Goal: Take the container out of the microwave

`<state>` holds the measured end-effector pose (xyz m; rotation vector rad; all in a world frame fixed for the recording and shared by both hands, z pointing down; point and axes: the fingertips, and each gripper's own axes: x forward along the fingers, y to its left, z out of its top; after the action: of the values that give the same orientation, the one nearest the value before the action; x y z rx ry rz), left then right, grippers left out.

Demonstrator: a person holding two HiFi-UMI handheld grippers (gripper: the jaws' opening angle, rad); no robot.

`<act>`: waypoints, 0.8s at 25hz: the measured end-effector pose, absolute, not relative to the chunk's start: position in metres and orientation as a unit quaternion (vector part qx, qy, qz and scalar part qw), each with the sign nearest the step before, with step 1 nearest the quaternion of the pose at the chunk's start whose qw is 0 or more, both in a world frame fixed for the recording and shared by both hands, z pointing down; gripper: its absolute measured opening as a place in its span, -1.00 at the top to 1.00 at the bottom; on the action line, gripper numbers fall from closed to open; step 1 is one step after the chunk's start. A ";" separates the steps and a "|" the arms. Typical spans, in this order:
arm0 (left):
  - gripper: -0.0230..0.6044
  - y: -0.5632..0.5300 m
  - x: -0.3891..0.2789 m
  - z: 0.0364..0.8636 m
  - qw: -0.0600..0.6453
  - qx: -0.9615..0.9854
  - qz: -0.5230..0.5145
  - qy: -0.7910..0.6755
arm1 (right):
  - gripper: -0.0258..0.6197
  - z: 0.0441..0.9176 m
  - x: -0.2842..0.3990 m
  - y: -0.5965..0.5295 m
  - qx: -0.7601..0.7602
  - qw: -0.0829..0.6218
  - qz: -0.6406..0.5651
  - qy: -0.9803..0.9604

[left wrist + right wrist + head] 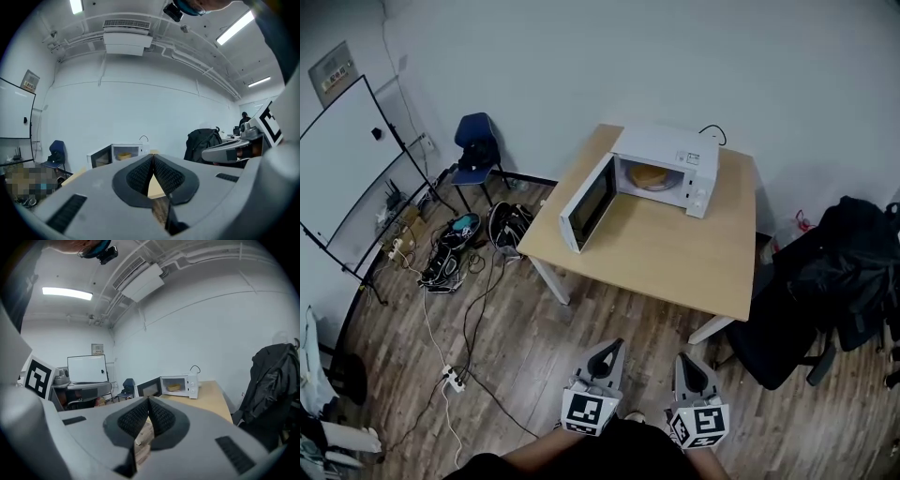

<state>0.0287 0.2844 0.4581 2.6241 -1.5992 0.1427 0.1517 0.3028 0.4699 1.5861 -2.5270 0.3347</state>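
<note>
A white microwave stands at the back of a light wooden table, its door swung wide open to the left. A shallow yellow container sits inside the cavity. Both grippers hang low near my body over the floor, well short of the table. My left gripper is shut with nothing in it, and my right gripper is shut and empty too. The left gripper view shows the microwave and container far off past the closed jaws. In the right gripper view the microwave and container are also distant.
A black office chair draped with a dark jacket stands right of the table. A blue chair, bags and cables lie on the floor to the left, near a whiteboard. A power strip lies on the wooden floor.
</note>
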 end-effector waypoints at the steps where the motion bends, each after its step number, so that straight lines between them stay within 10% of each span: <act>1: 0.89 0.276 0.029 0.460 0.032 0.854 0.049 -0.517 | 0.74 0.471 0.153 0.297 0.531 0.073 0.112 -0.837; 20: 0.89 0.090 -0.018 0.478 0.066 0.888 0.052 -0.452 | 0.74 0.475 0.101 0.105 0.572 0.138 0.116 -0.800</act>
<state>-0.0181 0.0905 0.4783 2.6775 -1.3647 0.1568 0.1014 0.1053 0.4751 1.6545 -2.3134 0.3358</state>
